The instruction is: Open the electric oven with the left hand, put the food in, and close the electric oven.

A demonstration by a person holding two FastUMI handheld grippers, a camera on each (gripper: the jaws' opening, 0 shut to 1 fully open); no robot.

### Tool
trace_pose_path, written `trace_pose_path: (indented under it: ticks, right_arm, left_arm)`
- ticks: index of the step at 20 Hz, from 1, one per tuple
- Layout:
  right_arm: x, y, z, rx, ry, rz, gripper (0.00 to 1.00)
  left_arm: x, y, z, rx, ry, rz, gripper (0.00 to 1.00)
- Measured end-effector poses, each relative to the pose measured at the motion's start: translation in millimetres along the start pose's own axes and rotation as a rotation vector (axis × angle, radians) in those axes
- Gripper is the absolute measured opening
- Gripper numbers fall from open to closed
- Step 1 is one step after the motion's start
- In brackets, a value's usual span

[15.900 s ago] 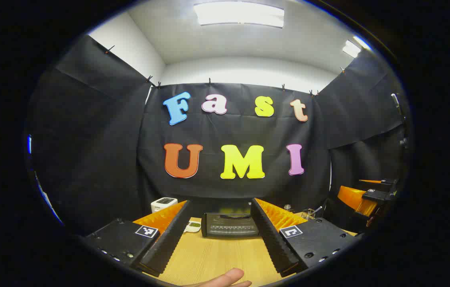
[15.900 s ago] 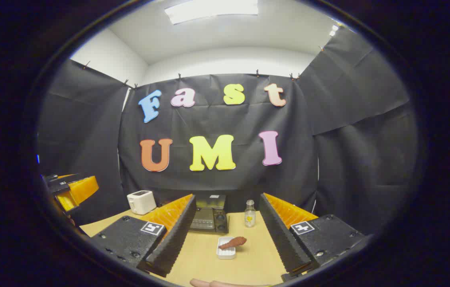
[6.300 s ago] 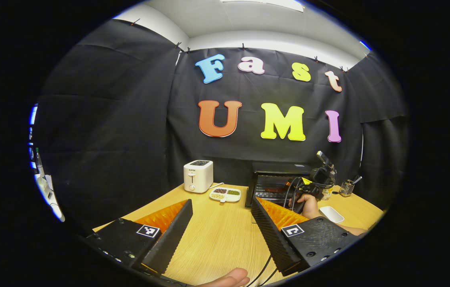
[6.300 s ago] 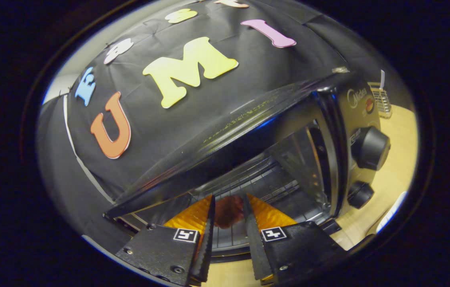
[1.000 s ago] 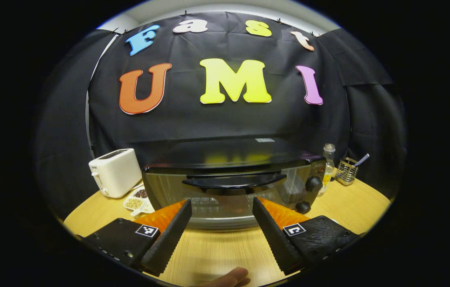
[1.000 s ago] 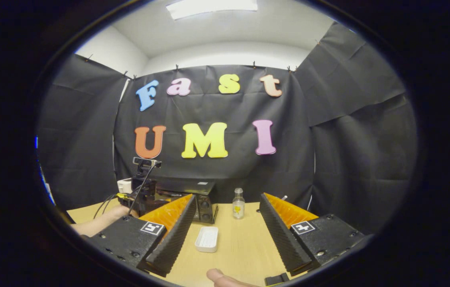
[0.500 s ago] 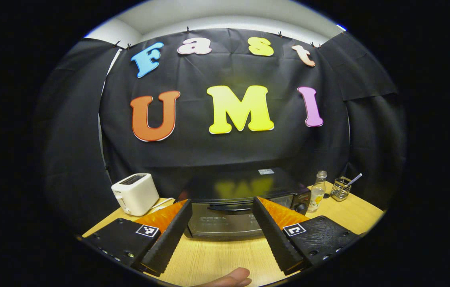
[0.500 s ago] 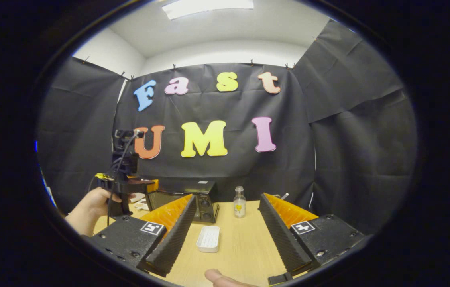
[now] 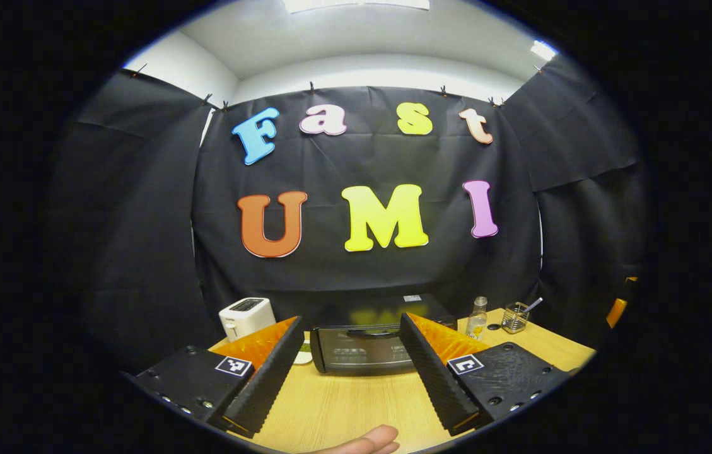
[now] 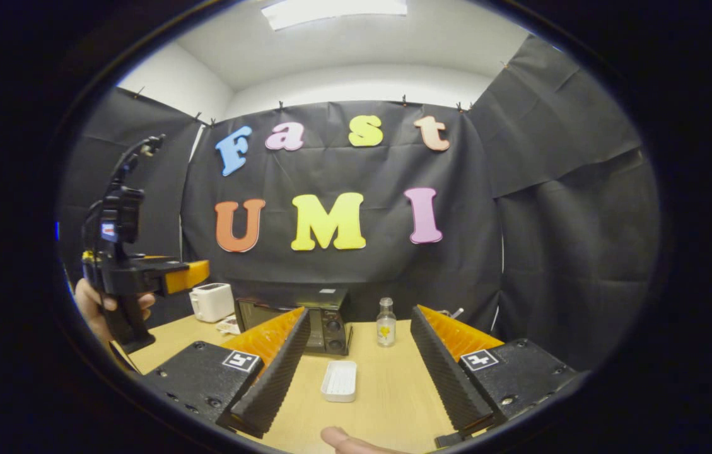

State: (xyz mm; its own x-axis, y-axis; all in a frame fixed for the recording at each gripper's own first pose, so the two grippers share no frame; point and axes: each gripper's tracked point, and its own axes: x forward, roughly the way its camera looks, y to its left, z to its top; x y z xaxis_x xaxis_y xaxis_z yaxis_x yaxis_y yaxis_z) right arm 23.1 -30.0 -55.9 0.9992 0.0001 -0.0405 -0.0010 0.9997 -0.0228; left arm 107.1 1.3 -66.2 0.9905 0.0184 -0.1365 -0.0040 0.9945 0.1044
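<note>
Black and boxy, the oven (image 9: 365, 345) sits straight ahead of the left gripper (image 9: 350, 360), framed between its two spread fingers, with its glass door shut and the handle across the top of the door. It stands well apart from the fingertips, across a stretch of bare wooden table (image 9: 356, 410). Nothing is held between the fingers. Ahead and to the left of this gripper stands a white toaster (image 9: 246, 318), and ahead to the right, just beside the oven, a small bottle (image 9: 477, 318) and then a wire holder (image 9: 515, 317). A fingertip (image 9: 365, 441) of the holding hand shows at the bottom edge. In the right gripper view, the right gripper (image 10: 359, 362) is also spread wide and holds nothing. A white tray (image 10: 340, 381) lies on the table between its fingers, close ahead and empty. The oven (image 10: 296, 321) stands farther ahead and to the left, partly hidden behind the left finger, with its knobs facing the camera; the bottle (image 10: 385, 323) stands just to its right, in the gap between the fingers. Whether the food is inside cannot be told from either view. Far to the left, the left gripper (image 10: 185, 274) is held in a hand (image 10: 100, 309), raised above the table, well back from the oven.
</note>
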Motion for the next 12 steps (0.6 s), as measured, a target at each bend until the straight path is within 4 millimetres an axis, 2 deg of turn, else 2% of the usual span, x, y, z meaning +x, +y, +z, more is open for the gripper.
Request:
trace_pose_path:
  ticks: [2, 3, 5, 6, 9, 10, 11, 12]
  right_arm:
    - [-1, 4, 4, 0.004, -0.016, -0.008, 0.96]
    - [-2, 2, 8, 0.020, -0.036, -0.023, 1.00]
    - [-4, 6, 12, 0.025, -0.058, -0.027, 1.00]
    - [-5, 6, 10, 0.021, -0.055, -0.026, 0.96]
    - [-10, 8, 11, 0.014, -0.048, -0.011, 1.00]
    - [-12, 6, 12, 0.012, -0.044, -0.016, 0.96]
    - [-13, 3, 12, 0.008, -0.039, -0.024, 1.00]
    - [-17, 0, 14, 0.002, -0.033, -0.028, 1.00]
  left_arm:
    - [-22, 8, 2, -0.017, -0.022, 0.015, 0.97]
    - [-32, 11, 0, -0.025, -0.026, 0.019, 0.97]
    - [-53, 17, -5, -0.039, -0.036, 0.025, 0.97]
    - [-63, 20, -9, -0.044, -0.038, 0.030, 0.97]
    - [-91, 16, -27, -0.076, -0.018, 0.003, 0.96]
    - [-97, 16, -27, -0.109, -0.013, 0.009, 0.97]
    - [-101, 14, -26, -0.128, -0.018, 0.003, 0.97]
    - [-103, 10, -25, -0.126, -0.022, -0.013, 0.96]
